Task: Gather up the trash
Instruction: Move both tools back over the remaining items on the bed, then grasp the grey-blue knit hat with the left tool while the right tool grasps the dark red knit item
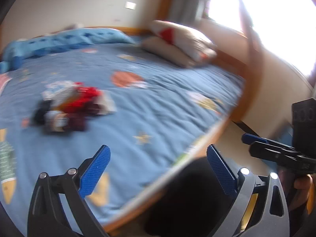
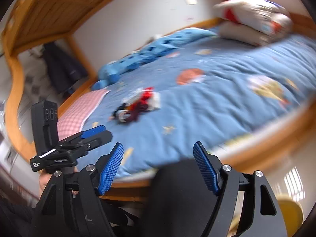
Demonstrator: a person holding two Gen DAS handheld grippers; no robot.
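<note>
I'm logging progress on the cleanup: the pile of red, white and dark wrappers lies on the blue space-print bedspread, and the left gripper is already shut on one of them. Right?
Not quite. The pile of red, white and dark wrappers does lie on the blue space-print bedspread, but the left gripper holds nothing: the left wrist view shows its jaws wide open and empty, short of the pile.
</note>
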